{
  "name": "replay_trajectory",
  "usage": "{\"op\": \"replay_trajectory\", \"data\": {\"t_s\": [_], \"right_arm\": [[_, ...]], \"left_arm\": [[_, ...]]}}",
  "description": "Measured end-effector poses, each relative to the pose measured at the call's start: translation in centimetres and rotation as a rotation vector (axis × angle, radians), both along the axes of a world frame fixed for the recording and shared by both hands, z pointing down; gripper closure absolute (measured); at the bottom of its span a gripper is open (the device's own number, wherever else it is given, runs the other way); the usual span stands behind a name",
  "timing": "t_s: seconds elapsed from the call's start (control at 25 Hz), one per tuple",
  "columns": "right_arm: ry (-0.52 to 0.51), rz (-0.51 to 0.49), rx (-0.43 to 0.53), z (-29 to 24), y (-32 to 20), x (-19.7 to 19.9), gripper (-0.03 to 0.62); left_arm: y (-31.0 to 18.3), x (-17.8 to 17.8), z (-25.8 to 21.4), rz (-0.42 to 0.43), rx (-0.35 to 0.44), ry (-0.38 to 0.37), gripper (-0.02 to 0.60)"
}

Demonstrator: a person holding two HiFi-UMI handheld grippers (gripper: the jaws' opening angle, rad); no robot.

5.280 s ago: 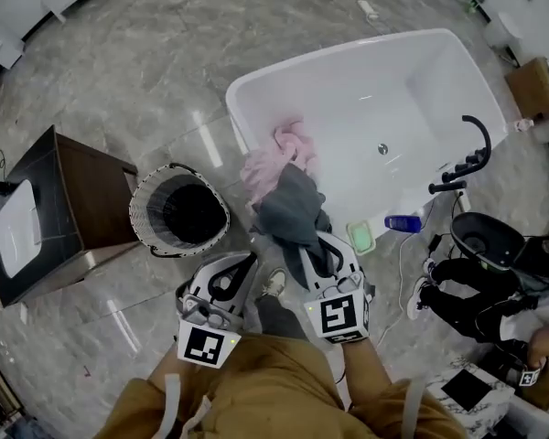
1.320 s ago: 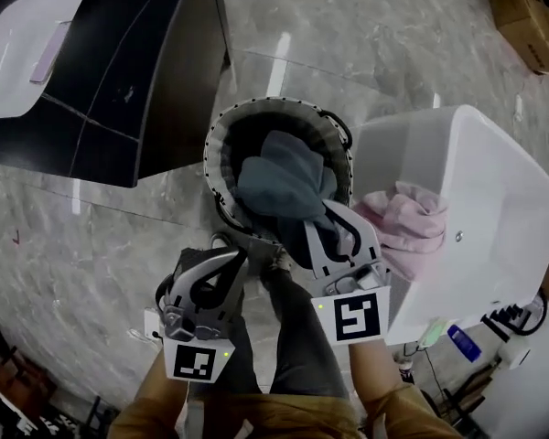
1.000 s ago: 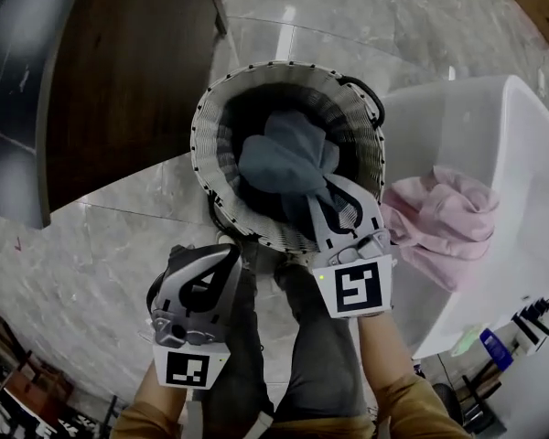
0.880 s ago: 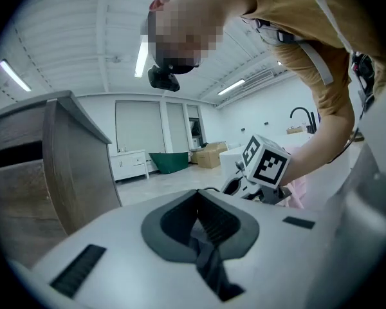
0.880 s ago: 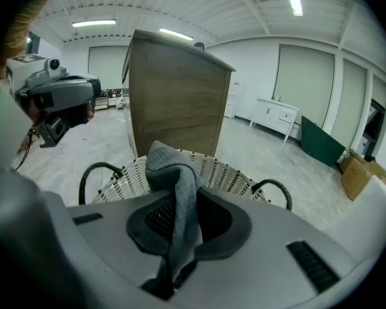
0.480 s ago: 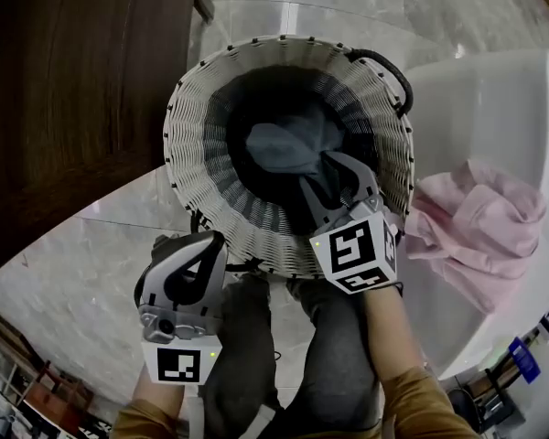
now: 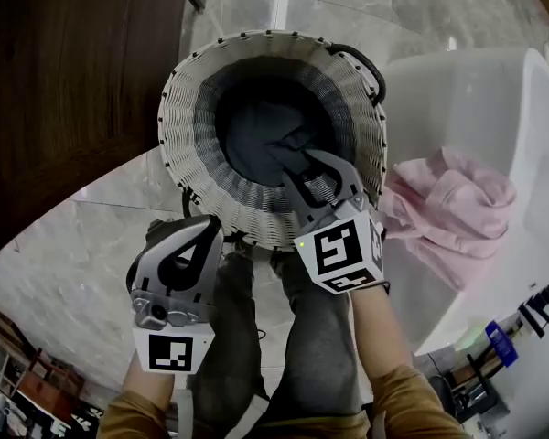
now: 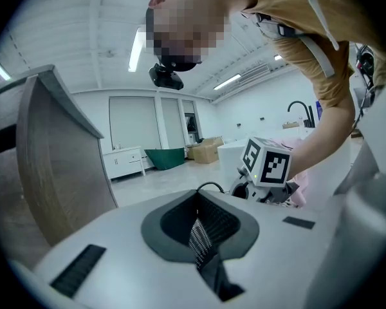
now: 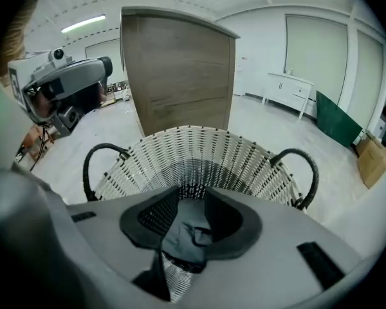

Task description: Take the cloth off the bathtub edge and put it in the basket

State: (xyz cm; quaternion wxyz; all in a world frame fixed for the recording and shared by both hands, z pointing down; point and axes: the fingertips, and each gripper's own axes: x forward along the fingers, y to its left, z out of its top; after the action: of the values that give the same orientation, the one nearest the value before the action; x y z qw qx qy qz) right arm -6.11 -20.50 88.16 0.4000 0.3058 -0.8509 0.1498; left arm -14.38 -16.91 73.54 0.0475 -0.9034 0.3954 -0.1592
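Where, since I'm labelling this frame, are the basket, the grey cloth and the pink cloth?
basket (image 7: pixel 185 158): head view, woven left wall.
grey cloth (image 7: pixel 254 143): head view, middle of the heap inside the basket.
pink cloth (image 7: pixel 453 210): head view, middle of the bunch.

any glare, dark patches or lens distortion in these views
Head view: the basket interior is deep shadow, so the grey cloth barely stands out; glare streaks the floor. Both gripper views: fisheye bending, black vignetted corners; the left one shows a bright ceiling light.
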Motion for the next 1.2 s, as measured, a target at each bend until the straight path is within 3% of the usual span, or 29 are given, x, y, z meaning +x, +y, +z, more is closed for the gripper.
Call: {"op": "replay_trajectory", "data": {"t_s": [0.24,0.68,1.0,1.2], "right_arm": [[-0.010,0.010,0.041,-8.1,0.2,0.5,0.587],[-0.021,0.000,0.142,-24.7,3.1,0.6,0.588],[-0.026,-0.036,0.212,-37.4,7.0,-1.6,0.588],[-0.065,-0.055,0.269,-45.0,9.7,-2.9,0.588]], "left_arm": [[0.1,0.5,-7.2,-0.015,0.023,0.014,0.575],[2.8,-0.1,-22.4,-0.060,0.068,0.029,0.575],[7.6,-1.3,-32.0,-0.070,0.080,0.042,0.575],[9.5,-1.7,-37.9,-0.065,0.141,0.049,0.575]]}}
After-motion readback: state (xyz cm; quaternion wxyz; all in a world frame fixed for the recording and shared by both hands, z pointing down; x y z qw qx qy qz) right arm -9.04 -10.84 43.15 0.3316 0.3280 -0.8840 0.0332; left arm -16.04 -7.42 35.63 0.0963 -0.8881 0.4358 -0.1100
